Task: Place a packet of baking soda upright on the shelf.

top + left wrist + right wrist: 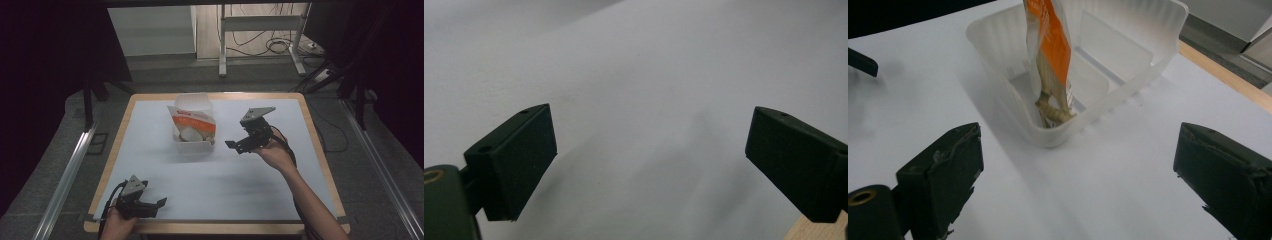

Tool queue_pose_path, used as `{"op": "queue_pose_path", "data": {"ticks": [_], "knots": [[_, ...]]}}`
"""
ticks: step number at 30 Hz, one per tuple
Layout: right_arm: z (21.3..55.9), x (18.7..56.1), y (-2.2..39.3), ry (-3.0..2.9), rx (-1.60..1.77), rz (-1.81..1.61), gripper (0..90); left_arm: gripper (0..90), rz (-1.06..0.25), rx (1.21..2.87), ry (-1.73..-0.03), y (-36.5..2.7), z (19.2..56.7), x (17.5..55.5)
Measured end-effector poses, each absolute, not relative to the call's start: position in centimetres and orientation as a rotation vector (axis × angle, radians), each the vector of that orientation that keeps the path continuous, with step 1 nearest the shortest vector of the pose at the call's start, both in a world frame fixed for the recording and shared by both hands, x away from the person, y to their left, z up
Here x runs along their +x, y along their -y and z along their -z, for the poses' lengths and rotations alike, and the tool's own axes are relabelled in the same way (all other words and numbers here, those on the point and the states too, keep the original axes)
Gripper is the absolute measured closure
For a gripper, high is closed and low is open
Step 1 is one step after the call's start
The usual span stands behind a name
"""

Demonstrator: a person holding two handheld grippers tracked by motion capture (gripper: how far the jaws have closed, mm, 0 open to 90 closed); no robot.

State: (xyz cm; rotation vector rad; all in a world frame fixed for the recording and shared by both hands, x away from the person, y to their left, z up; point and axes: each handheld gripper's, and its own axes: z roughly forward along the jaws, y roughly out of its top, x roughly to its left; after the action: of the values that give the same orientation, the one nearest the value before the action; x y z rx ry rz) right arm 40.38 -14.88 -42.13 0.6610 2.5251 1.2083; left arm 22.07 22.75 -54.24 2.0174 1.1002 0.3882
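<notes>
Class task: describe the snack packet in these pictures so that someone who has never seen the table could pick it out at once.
Start from the white-topped table with a wooden edge. Near its far middle stands a translucent plastic tub, just left of the right gripper, whose jaws are open and empty. The packet stands inside that tub: orange and white, the only coloured thing on the table.

An orange-and-white packet (195, 125) stands in a translucent white tub (192, 145) on a white-topped table (280, 175).

You get no readable text. Packet (195, 122) in tub (192, 146) carries red label patch and faint print on orange band, both too small and blurred to read.
</notes>
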Motion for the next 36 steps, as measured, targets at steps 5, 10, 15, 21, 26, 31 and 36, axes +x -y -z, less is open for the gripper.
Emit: {"op": "queue_pose_path", "data": {"ticks": [5, 10, 15, 21, 26, 31, 36], "knots": [[42.6, 39.2, 16.0, -2.512, 0.665, -1.203, 4.9, 6.0, -0.406, 2.009, -1.094, -22.8, 54.1, 22.0], [42.9, 38.0, 16.7, -2.502, 0.657, -1.193, 4.3, 6.0, -0.412, 2.007, -1.091, -22.8, 54.1, 22.0], [43.2, 36.7, 17.5, -2.495, 0.656, -1.194, 4.2, 6.0, -0.412, 2.009, -1.089, -22.7, 54.1, 22.0], [44.0, 35.3, 18.8, -2.491, 0.678, -1.187, 3.8, 6.0, -0.413, 2.010, -1.086, -22.7, 54.1, 22.0], [44.7, 34.2, 20.5, -2.471, 0.714, -1.176, 3.8, 6.0, -0.415, 2.010, -1.083, -22.6, 54.0, 21.9], [45.2, 33.2, 22.0, -2.443, 0.759, -1.186, 3.8, 6.0, -0.419, 2.003, -1.080, -22.7, 54.0, 21.9], [45.6, 32.2, 23.1, -2.431, 0.790, -1.188, 3.8, 6.1, -0.417, 2.001, -1.078, -22.6, 53.9, 21.9]]}}
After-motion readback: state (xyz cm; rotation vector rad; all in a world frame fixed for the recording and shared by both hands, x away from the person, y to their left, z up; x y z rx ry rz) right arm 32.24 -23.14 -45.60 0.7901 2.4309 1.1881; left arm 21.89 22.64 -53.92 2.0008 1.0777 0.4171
